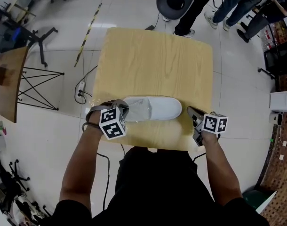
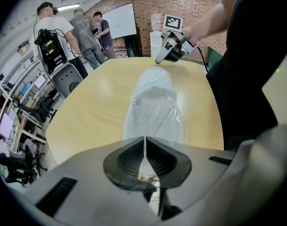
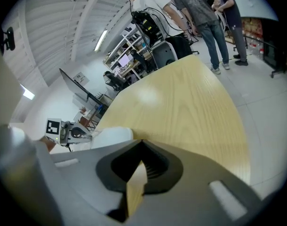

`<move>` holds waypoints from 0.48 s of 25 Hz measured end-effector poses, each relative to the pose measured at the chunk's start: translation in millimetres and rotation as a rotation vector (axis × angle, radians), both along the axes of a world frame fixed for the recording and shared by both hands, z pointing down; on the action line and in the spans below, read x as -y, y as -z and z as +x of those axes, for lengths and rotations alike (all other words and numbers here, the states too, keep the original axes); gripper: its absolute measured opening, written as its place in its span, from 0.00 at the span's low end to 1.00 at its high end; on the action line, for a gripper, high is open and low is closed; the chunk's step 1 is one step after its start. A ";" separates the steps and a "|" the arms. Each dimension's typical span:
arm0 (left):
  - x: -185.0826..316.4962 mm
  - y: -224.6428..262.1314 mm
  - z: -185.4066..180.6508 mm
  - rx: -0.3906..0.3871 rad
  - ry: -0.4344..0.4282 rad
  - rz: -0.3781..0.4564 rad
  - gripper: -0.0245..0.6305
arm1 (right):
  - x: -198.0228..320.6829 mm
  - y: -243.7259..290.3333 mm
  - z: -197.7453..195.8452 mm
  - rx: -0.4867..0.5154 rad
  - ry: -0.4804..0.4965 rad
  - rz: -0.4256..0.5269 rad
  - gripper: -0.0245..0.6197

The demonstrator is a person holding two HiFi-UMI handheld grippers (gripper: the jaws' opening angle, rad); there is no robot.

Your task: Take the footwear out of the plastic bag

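Observed from beside the desk [image 1: 157, 55]: one white slipper [image 1: 158, 108] lies lengthwise along the near edge, wholly inside a clear plastic bag [image 1: 133, 108], with nothing yet drawn out. The left tool [image 2: 144, 139] is pressed together on a fold of bag film at the end nearest it, and crumpled film shows between the pads. The right tool [image 3: 141, 141] sits just beside the opposite end of the slipper. Its jaws are fully together and only bare wood shows in the gap, so in my judgement it grips nothing. Risks noted follow. First, with the slipper unrestrained, any pull on the film is likely to drag bag and slipper together. Both lie close to the near edge, where they could go over. Second, the left hold is on a thin, slick fold, which may slip free or tear under a sharp tug. Third, which end of the bag is open cannot be told from here, and pulling from a sealed end would only tighten the film round the slipper.
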State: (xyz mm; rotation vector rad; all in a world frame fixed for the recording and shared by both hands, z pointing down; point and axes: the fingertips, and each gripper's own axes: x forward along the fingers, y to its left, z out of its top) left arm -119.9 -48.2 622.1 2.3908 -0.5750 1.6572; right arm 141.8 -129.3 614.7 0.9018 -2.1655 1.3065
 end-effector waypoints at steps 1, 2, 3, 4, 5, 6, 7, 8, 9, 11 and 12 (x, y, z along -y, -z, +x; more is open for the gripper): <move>-1.0 -0.8 -2.8 0.000 0.004 0.001 0.07 | -0.9 1.2 -1.8 0.027 -0.002 -0.007 0.04; -2.4 -1.7 -4.7 -0.002 0.007 0.001 0.07 | -3.1 1.4 -5.3 0.057 -0.002 -0.023 0.04; -3.7 -2.7 -6.1 -0.004 0.008 0.002 0.07 | -6.4 0.4 -10.4 0.089 -0.002 -0.048 0.07; -4.7 -3.5 -7.0 -0.005 0.008 0.002 0.07 | -10.1 -1.4 -16.3 0.119 -0.003 -0.079 0.13; -5.1 -4.0 -7.1 -0.005 0.009 0.002 0.07 | -13.1 -3.6 -22.1 0.143 -0.005 -0.107 0.19; -4.7 -4.3 -6.5 -0.005 0.010 0.003 0.07 | -14.9 -6.0 -27.2 0.157 -0.007 -0.128 0.25; -3.7 -4.6 -5.6 -0.006 0.010 0.003 0.07 | -15.5 -8.6 -31.3 0.163 -0.009 -0.141 0.28; -2.5 -4.9 -4.9 -0.007 0.011 0.004 0.07 | -15.2 -10.9 -34.9 0.164 -0.012 -0.148 0.31; -1.6 -5.2 -4.6 -0.007 0.011 0.004 0.07 | -14.5 -12.2 -38.5 0.166 -0.016 -0.152 0.29; -1.0 -5.5 -4.8 -0.008 0.012 0.004 0.07 | -14.0 -12.6 -47.3 0.172 -0.017 -0.159 0.30; -0.8 -5.3 -5.1 -0.006 0.014 0.005 0.07 | -14.8 -12.4 -51.5 0.171 -0.009 -0.162 0.29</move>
